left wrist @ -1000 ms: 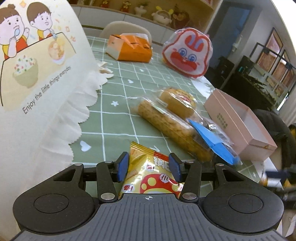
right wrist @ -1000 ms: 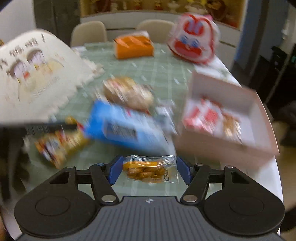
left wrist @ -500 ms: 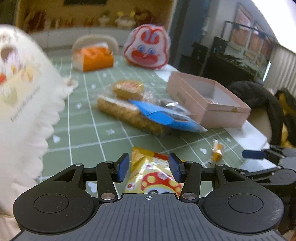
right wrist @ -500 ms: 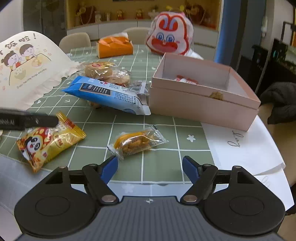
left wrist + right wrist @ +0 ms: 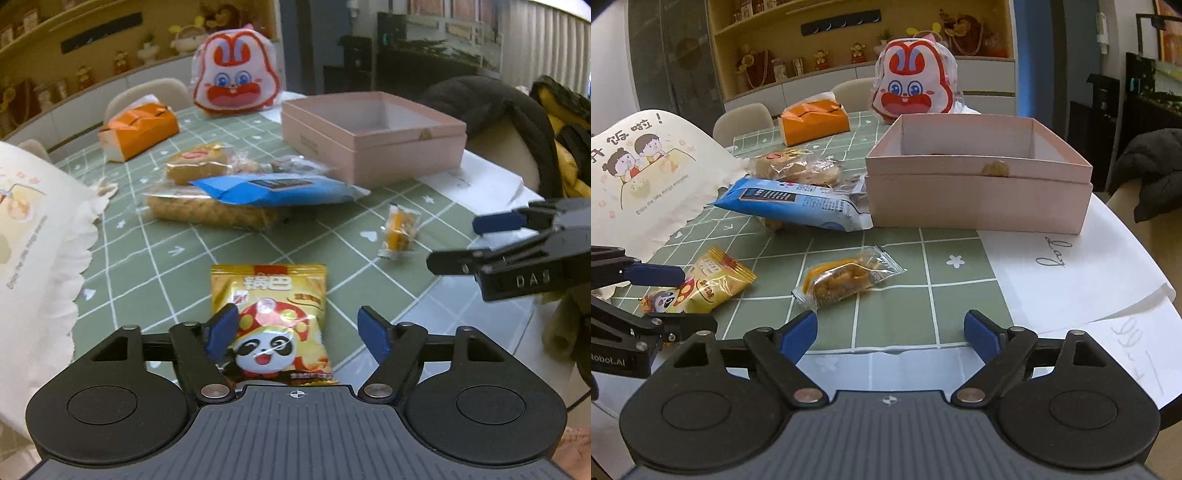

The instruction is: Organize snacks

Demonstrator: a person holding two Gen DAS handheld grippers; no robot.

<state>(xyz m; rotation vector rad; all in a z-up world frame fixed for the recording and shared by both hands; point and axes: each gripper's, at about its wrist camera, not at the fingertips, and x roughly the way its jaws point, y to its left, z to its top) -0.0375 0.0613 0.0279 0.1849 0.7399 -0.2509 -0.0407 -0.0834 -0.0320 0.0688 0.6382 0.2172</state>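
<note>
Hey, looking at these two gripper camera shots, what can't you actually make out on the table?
- Pink box contents: in the left wrist view its near wall hides the floor; in the right wrist view only a brown scrap peeks over the rim.
- Snack under the blue packet: mostly covered in both views.
- Panda snack bag: its lower end is cut off by the left gripper body.

Yellow shelving with figurines lining back wall, white cabinets sitting below. Beige chairs standing behind green grid tabletop. Dark coat draping over right-side chair. Blue wall panel showing right.
</note>
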